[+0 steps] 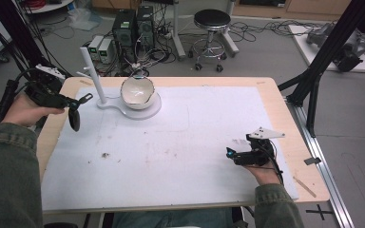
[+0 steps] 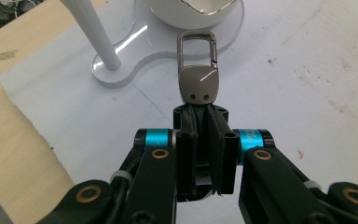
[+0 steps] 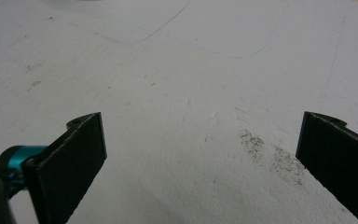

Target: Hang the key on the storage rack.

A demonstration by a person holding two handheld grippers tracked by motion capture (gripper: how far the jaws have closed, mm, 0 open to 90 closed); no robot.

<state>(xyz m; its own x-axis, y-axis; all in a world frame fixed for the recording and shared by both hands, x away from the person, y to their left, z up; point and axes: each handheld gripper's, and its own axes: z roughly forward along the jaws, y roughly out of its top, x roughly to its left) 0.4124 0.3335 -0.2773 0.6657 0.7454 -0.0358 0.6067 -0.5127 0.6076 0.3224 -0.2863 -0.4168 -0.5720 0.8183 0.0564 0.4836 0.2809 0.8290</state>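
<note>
My left gripper (image 1: 70, 101) (image 2: 203, 122) hangs above the table's left edge, shut on a black key fob (image 1: 74, 119). The fob's metal clasp (image 2: 198, 84) and its carabiner loop (image 2: 197, 45) stick out past the jaw tips toward a white stand (image 1: 95, 76) with a thin pole (image 2: 94, 33). A white bowl (image 1: 137, 91) (image 2: 204, 7) rests on the stand's flat base (image 1: 148, 112). My right gripper (image 1: 229, 154) (image 3: 200, 140) lies low on the white mat (image 1: 171, 142) at the right, open, with nothing between its pads (image 3: 74, 154).
The mat (image 3: 177, 70) covers most of the wooden table (image 1: 285, 118) and carries scuff marks. Behind the table stand a black stool (image 1: 211, 28), computer towers (image 1: 133, 26) and cables on the floor. A black frame leg (image 1: 323, 57) rises at the right.
</note>
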